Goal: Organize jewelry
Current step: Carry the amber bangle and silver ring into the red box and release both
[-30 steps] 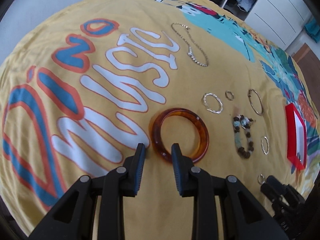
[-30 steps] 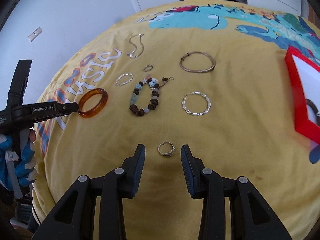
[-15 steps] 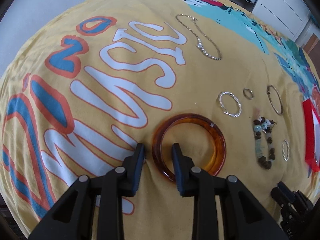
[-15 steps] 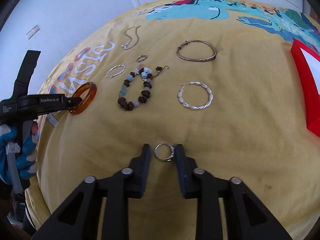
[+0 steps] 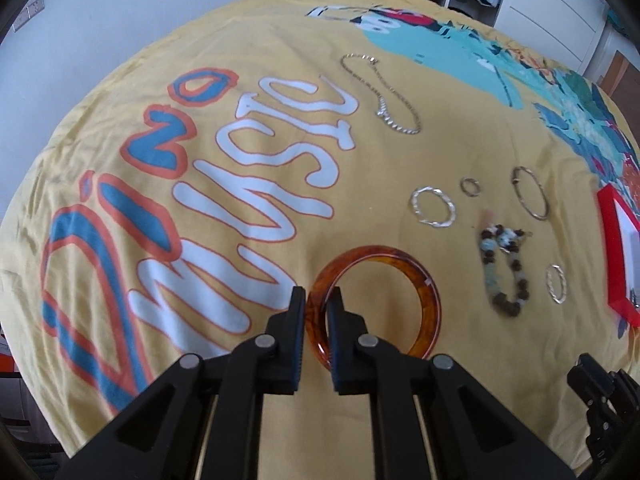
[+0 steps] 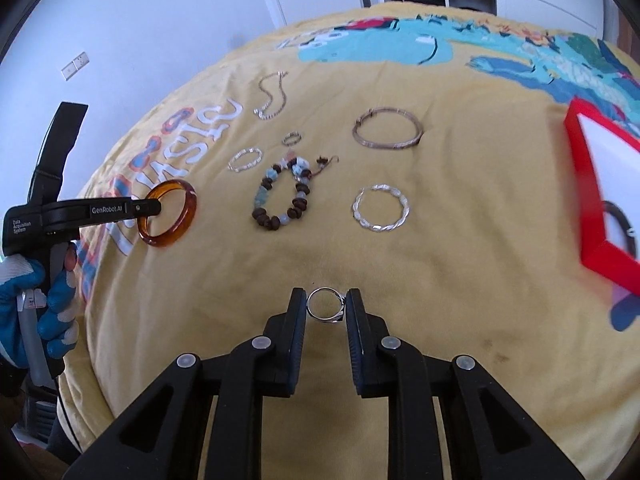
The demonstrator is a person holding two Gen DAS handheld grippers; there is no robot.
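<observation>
White walls, wardrobe doors (image 5: pixel 552 4) and an open closet behind a yellow printed bedspread (image 5: pixel 360 168) strewn with jewelry: chain necklace (image 5: pixel 384 92), beaded bracelet (image 6: pixel 282 194), twisted silver bangle (image 6: pixel 380 208), thin metal bangle (image 6: pixel 387 133), red box (image 6: pixel 592 200) at the right edge. Left gripper (image 5: pixel 316 304) clamped on the near rim of the amber bangle (image 5: pixel 424 288), one finger inside the ring, one outside. Right gripper (image 6: pixel 326 306) pinching the small silver ring (image 6: pixel 325 305) just above the cloth.
</observation>
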